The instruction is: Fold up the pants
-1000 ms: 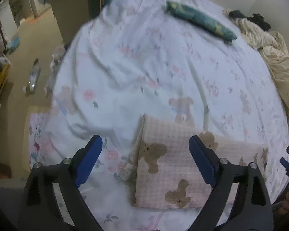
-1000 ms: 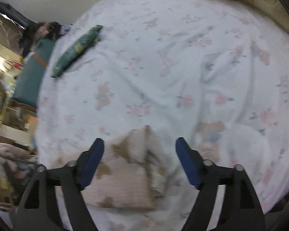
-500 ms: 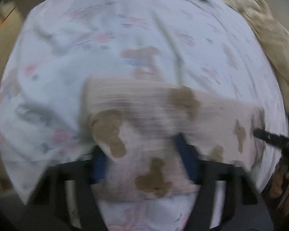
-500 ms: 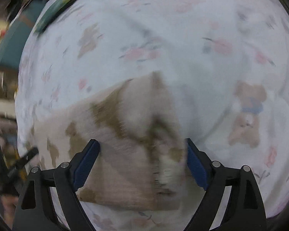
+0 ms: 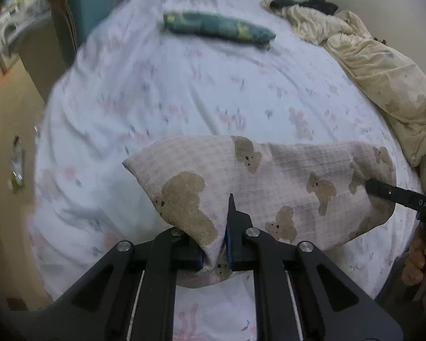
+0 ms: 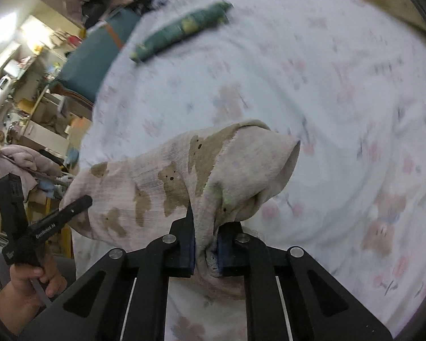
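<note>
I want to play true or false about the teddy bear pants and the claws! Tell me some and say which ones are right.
1. Both claws are pinching the teddy bear pants. True: the left claw and the right claw are each shut on the cloth.
2. The pants lie flat on the bed. False: they hang lifted above the flowery sheet.
3. A green bundle lies on the bed farther away. True.
4. The pants have a striped pattern. False: brown bears on pale checks.
</note>
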Available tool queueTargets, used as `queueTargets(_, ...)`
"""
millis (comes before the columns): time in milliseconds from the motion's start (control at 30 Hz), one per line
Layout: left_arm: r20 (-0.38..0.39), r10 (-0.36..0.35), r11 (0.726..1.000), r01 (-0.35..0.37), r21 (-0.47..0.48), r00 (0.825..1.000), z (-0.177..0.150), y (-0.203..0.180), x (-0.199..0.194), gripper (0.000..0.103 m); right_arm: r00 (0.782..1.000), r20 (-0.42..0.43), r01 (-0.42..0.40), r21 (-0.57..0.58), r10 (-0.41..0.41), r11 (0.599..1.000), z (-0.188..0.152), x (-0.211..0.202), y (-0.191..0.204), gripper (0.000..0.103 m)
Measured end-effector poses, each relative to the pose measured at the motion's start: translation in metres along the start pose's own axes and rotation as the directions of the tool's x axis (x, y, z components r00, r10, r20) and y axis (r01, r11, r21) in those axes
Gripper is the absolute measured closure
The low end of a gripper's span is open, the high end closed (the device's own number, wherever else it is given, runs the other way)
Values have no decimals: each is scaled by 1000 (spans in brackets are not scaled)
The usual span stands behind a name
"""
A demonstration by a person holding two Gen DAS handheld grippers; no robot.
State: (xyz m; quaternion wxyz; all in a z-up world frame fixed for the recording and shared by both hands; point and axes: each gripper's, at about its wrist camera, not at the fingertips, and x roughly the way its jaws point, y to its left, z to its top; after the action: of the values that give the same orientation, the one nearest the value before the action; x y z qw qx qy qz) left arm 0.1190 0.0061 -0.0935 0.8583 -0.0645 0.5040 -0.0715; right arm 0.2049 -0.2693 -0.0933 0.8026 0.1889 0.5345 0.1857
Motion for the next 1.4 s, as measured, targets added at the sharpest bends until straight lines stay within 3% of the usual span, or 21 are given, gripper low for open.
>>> queueTargets(167,115,-20,1000,20,3,993,24,-4,-34,94,995,95,-40,-7,41,999,17,-26,11,93)
queueTargets(300,177,-41,999,38,20,983,62,-8,-52,94,987,148,-53,-53,61,997,43,-44,24,93)
queueTargets(533,214,-37,996,18,91,976,138,-13,-41,94,976,209,-47,-85,64,995,125,-38,30,93)
queueTargets(633,211,-36,997,20,77,977,172,-7,-15,94,979,200,-22,-111,44,994,162,-17,31,93)
queueTargets(833,222,0,998,-13,58,975,258,13,55,94,980,200,41,-163,-8,986,268,46,34,93)
queueTargets(1033,246,82,994,-98,54,966,348,43,138,94,979,189,114,-198,-76,974,377,132,43,92)
queueTargets(1167,212,165,981,-182,63,963,378,63,194,92,977,153,177,-220,-145,959,412,191,46,92)
queueTargets(1267,122,226,970,-235,65,966,381,69,233,77,964,70,265,-210,-256,941,417,233,32,90)
queueTargets(1333,56,270,960,-273,63,961,376,76,250,68,953,49,304,-181,-300,935,417,241,20,81)
queueTargets(1367,47,284,956,-287,60,958,374,78,252,64,943,73,333,-174,-325,927,416,238,16,58)
queueTargets(1400,51,307,949,-310,56,950,371,81,252,60,908,116,418,-175,-403,891,416,232,13,42)
